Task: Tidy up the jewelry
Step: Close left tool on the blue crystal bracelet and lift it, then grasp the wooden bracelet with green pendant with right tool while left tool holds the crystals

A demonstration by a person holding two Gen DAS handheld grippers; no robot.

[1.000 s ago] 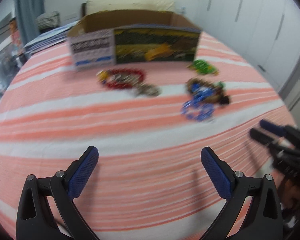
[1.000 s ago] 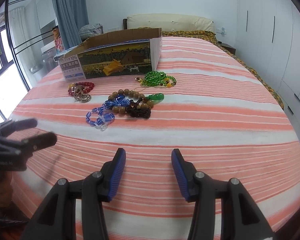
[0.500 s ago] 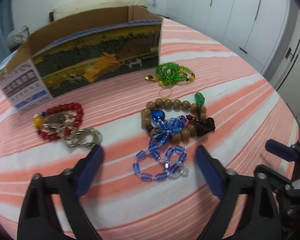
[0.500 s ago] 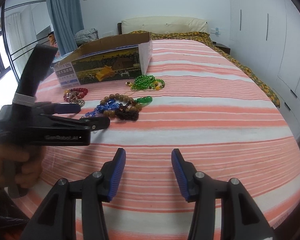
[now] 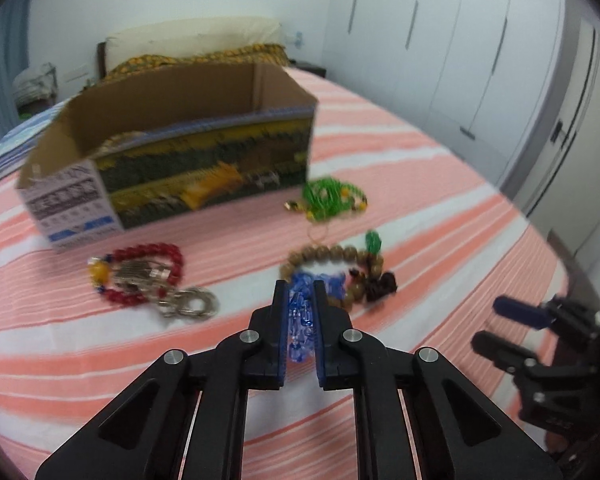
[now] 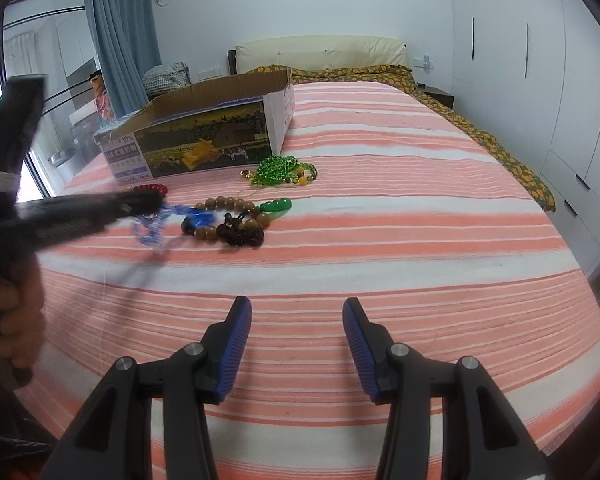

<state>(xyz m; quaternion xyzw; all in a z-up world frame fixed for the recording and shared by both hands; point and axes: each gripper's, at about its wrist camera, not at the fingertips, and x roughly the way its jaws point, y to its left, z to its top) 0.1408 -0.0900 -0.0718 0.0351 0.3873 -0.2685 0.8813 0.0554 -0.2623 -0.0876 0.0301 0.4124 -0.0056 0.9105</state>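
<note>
My left gripper [image 5: 300,292] had just been closing, and its blue pads were clamped on the blue glass bracelet [image 5: 300,320], the beads bunched up between the two fingers. From the right wrist camera I could see that same bracelet [image 6: 152,224] dangling in a loose loop from the tip of the left gripper [image 6: 156,202], its lower beads close to the striped bedspread [image 6: 380,240]; whether they touched the cloth I could not tell through the blur. A hand [image 6: 12,320] gripped the handle at the left edge of that view. My right gripper [image 6: 296,312] hung over a bare part of the bedspread with its jaws parted and nothing between them, well apart from the jewelry. Just beyond the held bracelet lay the brown wooden bead bracelet [image 5: 332,264] with a dark knotted tassel [image 5: 380,284] and a green pendant [image 5: 374,240] at its far side. The green bead necklace [image 5: 328,198] lay farther back, near the right corner of the open cardboard box [image 5: 172,160]. To the left, the red bead bracelet [image 5: 148,272] lay in front of the box with a silver chain piece [image 5: 188,302] touching its near edge. The box stood upright on the bedspread with its printed side toward me.
</note>
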